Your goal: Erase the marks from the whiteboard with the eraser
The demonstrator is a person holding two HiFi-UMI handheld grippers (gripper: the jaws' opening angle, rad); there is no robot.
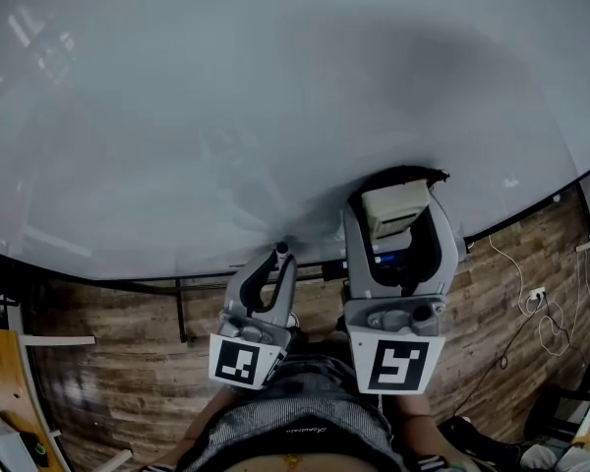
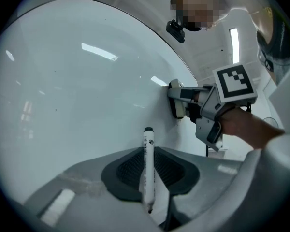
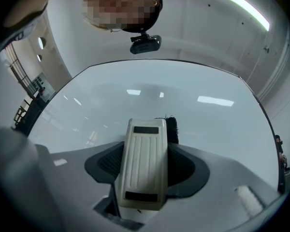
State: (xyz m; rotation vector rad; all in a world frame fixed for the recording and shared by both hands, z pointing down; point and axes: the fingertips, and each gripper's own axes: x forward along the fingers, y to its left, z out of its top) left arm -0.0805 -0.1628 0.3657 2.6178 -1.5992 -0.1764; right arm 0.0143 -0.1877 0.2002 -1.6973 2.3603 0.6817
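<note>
The whiteboard [image 1: 226,116] fills most of the head view, and no marks show on the part I can see. My right gripper [image 1: 397,226] is shut on a cream eraser [image 1: 393,206], whose black felt [image 1: 405,175] is pressed against the board near its lower edge. In the right gripper view the eraser [image 3: 144,153] lies between the jaws, its felt [image 3: 172,129] on the whiteboard [image 3: 174,95]. My left gripper [image 1: 275,265] is shut on a white marker [image 2: 148,149] with a black cap, close to the board. The left gripper view also shows the right gripper [image 2: 210,108] holding the eraser [image 2: 176,99].
The board's black lower frame [image 1: 177,284] runs above a wooden floor [image 1: 128,362]. White cables and a socket [image 1: 533,298] lie on the floor at the right. My own torso [image 1: 295,431] is at the bottom of the head view.
</note>
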